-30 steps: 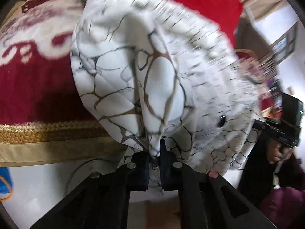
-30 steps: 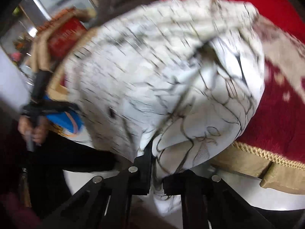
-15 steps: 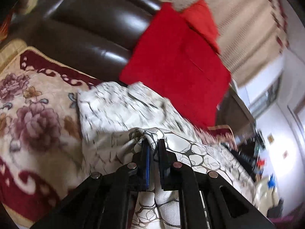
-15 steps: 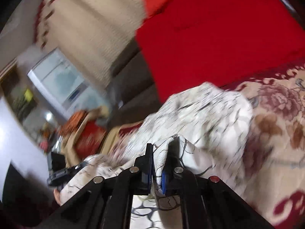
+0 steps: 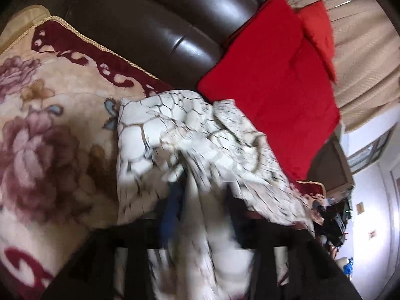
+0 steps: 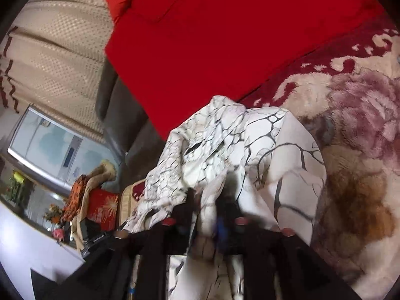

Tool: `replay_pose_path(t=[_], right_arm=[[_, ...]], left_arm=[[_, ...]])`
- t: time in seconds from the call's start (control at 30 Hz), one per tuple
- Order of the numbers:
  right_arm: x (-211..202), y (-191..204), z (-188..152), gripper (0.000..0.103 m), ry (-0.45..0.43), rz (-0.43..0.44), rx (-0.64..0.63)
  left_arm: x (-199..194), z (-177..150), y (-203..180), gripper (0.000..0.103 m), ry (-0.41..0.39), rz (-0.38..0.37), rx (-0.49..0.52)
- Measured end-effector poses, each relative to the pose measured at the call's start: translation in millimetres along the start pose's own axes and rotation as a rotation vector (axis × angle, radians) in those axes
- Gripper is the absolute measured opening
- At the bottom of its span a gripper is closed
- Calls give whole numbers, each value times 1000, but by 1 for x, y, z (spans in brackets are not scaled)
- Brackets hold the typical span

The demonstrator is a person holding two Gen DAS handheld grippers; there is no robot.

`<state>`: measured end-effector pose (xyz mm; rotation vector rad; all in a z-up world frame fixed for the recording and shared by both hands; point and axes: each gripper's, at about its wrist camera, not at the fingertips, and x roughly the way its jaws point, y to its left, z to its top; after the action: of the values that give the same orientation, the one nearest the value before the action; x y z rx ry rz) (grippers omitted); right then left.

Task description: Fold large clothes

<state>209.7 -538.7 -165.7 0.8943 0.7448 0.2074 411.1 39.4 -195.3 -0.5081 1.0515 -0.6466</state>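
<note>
The white garment with a dark crackle pattern (image 5: 190, 135) lies bunched on the floral blanket (image 5: 50, 135) of a sofa. My left gripper (image 5: 202, 197) is blurred; its jaws stand apart with cloth lying between them. In the right wrist view the same garment (image 6: 252, 147) drapes over my right gripper (image 6: 212, 207), whose jaws are also spread with fabric between them.
A red cushion (image 5: 270, 80) leans on the dark leather sofa back (image 5: 155, 20) just behind the garment; it also shows in the right wrist view (image 6: 225, 32). Beige curtains (image 6: 55, 50) and a room with furniture lie beyond the sofa end.
Both grippers swung the garment up from the sofa front and onto the blanket. Their jaws, shut on cloth half a second ago, now stand apart.
</note>
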Motion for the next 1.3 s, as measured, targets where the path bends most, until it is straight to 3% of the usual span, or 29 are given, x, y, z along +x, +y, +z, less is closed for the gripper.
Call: replay_pose_path(t=[0.03,0.07,0.13,0.2,0.27,0.33,0.37,0.43,0.47,0.63,0.8,0.87,0.93,1.0,1.03,1.1,1.17,1.2,1.23,1.27,1.3], right_arm=[[-9,6,-6,82,-16,13,-24],[-17,13,-11,85,-37,17,-48],[-29,26,-24,84,-30,-1,-116],[-31,36,-37,80,34,5,-157],[-19,44,-52,63,130,-53,-205],[-3,49,-63,33,202,-128,-240],[2,52,-67,32,213,-154,-258],[4,61,-66,16,200,-176,-297],[2,66,-64,15,188,-178,-306],[-13,94,-32,8,85,-123,-341],[-7,96,23,7,-12,-104,-305],[3,89,51,7,-49,-98,-252],[10,81,77,7,-106,-101,-199],[24,63,106,7,-147,-79,-97],[30,54,119,10,-167,-76,-50],[36,38,134,12,-212,-75,31],[37,25,135,19,-222,-69,74],[35,23,132,42,-222,-75,73],[30,23,125,77,-228,-83,60],[24,24,116,85,-251,-95,39],[15,29,104,85,-289,-127,-21]], left_arm=[[-9,-6,-3,78,-6,12,3],[-21,-14,-5,85,-25,34,8],[-31,-24,-10,86,-42,48,29],[-33,-34,-15,85,-11,49,59],[-27,-44,-24,84,22,98,119],[-17,-50,-31,59,57,117,170],[-11,-53,-35,37,81,140,197],[-7,-52,-39,25,86,187,233],[-10,-49,-42,17,79,191,256],[-30,-23,-59,14,64,155,339],[-31,24,-67,12,63,92,341],[-25,43,-66,12,45,95,320],[-13,69,-62,12,18,84,251],[7,98,-51,15,-13,118,159],[19,108,-48,16,-21,150,132],[41,122,-31,27,-26,234,47],[43,117,-20,33,-58,238,-5],[41,111,-19,40,-82,232,-10],[36,105,-20,44,-109,238,2],[31,96,-25,51,-141,260,33],[23,85,-34,56,-172,292,74]])
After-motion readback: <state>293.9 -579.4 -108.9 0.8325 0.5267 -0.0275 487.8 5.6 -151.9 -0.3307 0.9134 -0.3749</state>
